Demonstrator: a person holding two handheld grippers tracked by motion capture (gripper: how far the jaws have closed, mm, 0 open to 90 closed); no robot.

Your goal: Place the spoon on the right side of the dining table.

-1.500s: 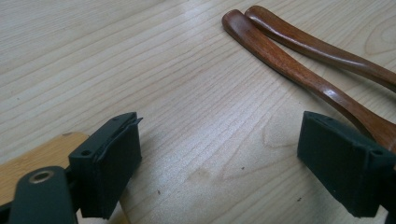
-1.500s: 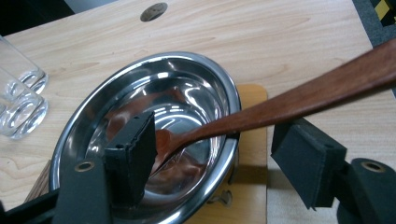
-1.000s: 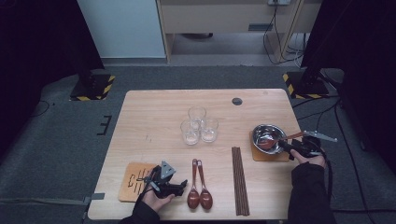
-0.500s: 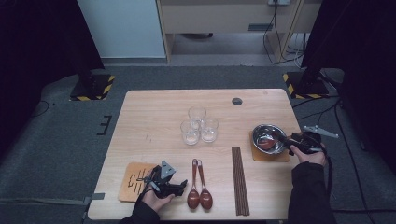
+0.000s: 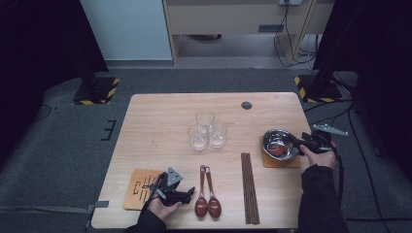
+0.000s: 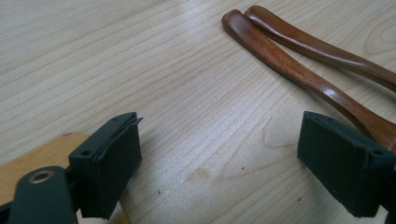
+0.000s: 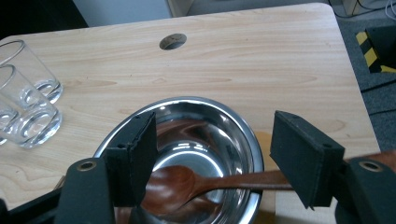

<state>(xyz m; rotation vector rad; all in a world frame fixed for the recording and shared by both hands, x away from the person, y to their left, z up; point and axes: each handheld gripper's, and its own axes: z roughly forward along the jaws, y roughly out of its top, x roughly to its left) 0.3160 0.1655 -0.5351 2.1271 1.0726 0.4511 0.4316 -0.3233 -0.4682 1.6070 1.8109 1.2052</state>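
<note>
The right gripper [image 7: 212, 156] has been raised slightly, its jaws parted around nothing. 1 wooden spoon [image 7: 187, 184] lies in the steel bowl [image 7: 243, 135], handle toward the gripper.

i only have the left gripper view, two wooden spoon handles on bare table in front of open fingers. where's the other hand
Observer: The right gripper is at the far right of the table, at the rim of a steel bowl.
Operator: anything in that bowl
Observer: Yes, a wooden spoon lies in it, its handle sticking out over the rim between the open fingers.
Operator: what's the bowl standing on
Observer: An orange coaster. A matching one sits by your left gripper.
Operator: anything between the two hands
Observer: A bundle of dark chopsticks, and three glasses farther back.
</note>
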